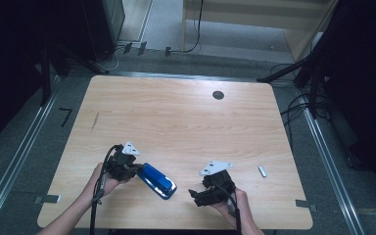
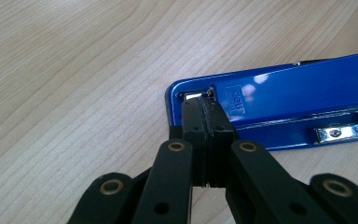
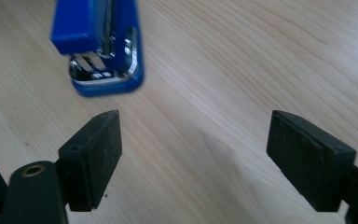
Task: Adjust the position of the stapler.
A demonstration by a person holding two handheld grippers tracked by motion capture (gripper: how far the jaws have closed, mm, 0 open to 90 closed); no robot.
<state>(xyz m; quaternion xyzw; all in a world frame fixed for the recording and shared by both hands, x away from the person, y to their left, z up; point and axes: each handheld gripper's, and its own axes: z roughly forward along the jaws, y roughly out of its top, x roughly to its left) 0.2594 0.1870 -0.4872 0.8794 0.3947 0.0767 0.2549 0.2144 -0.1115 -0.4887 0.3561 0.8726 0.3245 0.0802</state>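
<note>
glossy blue stapler [image 2: 298,91], matt wood table [image 1: 186,112]

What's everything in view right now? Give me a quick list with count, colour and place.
Stapler: one, blue with chrome metal parts, on the near left part of the table, lying at an angle.
Small metal piece: one, silvery, on the table's near right side, apart from everything else; too small to identify.
Round hole: one, dark, in the tabletop near the far edge.
Table: one, light wood, centre of the high view.
Cables: several, black, on the grey floor around the table's far and right sides.
Left gripper: one, black, jaws shut, their tips at the stapler's rear end.
Right gripper: one, black, jaws open with nothing between them, pointing toward the stapler's front end.
Hands: two, at the near edge, each holding a gripper.
</note>
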